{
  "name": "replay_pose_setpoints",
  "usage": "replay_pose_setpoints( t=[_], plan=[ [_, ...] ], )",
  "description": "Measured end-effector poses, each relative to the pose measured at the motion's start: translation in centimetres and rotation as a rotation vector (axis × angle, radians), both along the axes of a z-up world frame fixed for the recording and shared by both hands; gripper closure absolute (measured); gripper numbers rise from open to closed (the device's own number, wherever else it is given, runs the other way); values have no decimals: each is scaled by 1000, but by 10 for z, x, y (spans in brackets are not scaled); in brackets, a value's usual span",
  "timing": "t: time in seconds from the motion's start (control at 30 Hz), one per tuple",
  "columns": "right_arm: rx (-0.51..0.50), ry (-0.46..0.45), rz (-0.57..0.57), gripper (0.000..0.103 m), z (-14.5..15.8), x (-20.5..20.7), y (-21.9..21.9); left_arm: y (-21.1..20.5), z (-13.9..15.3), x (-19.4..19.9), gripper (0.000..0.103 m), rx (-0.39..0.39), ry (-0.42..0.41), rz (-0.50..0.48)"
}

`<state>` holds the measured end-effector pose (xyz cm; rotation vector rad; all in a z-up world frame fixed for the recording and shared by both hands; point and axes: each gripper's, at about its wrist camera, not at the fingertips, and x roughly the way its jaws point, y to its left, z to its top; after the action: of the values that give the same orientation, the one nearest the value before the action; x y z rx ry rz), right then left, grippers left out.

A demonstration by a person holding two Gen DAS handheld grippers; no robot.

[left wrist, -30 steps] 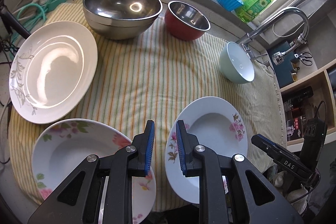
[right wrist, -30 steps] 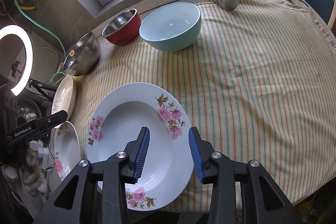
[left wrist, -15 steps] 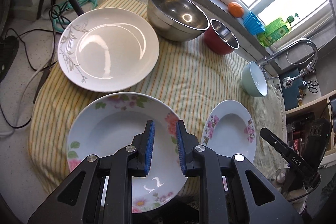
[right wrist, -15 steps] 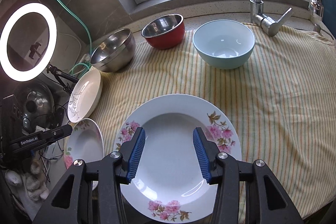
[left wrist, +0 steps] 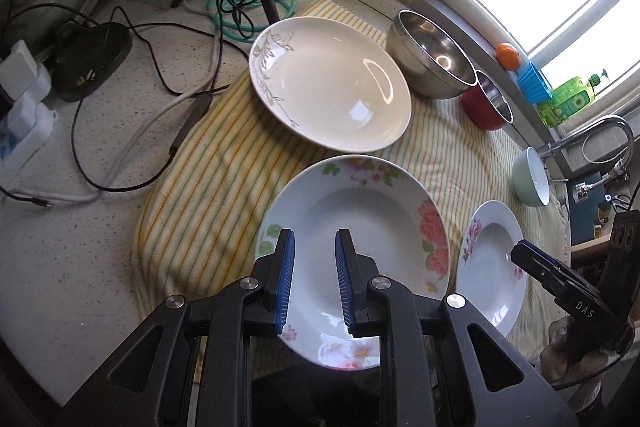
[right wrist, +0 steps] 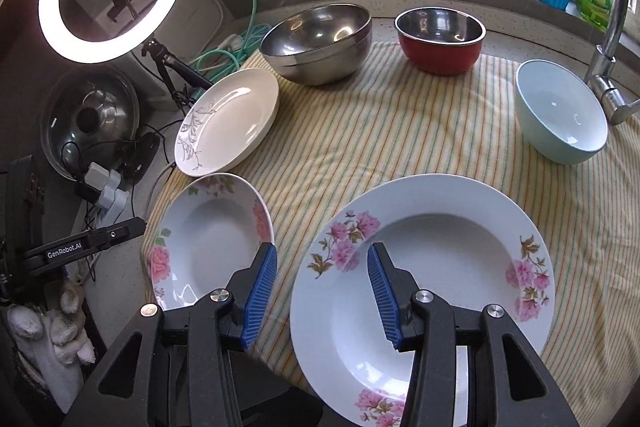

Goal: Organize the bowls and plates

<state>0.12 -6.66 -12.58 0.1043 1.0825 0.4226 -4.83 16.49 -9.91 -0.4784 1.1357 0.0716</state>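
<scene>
Pink-flowered plate (right wrist: 424,291) lies flat on striped cloth (right wrist: 400,131), near edge of surface, directly under right tool (right wrist: 322,293). Jaws have just been opening; they stand apart, nothing between, straddling the plate's left rim. Left tool (left wrist: 314,283), narrow gap, empty, hangs over rose plate (left wrist: 356,251). Judgement: right nearer.

Two wrist fisheyes, looking steeply down along their fingers
Both sit close above the bench (left wrist: 80,259), sharing the striped cloth (right wrist: 400,147).
</scene>
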Motion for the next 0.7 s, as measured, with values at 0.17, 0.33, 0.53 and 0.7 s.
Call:
replay_pose_setpoints(
  t=[0.17,0.33,0.53,0.7],
  plan=[
    [11,30,44,60,-8,7,20,9,-6,-12,85,11,19,15],
    [12,57,69,69,-17,13,34,16,-18,-18,85,-5,48,21],
    [0,88,100,76,-29,19,49,20,-27,-20,85,-22,68,23],
    [-20,108,104,77,-39,24,55,22,-33,-19,85,-37,78,24]
  ],
)
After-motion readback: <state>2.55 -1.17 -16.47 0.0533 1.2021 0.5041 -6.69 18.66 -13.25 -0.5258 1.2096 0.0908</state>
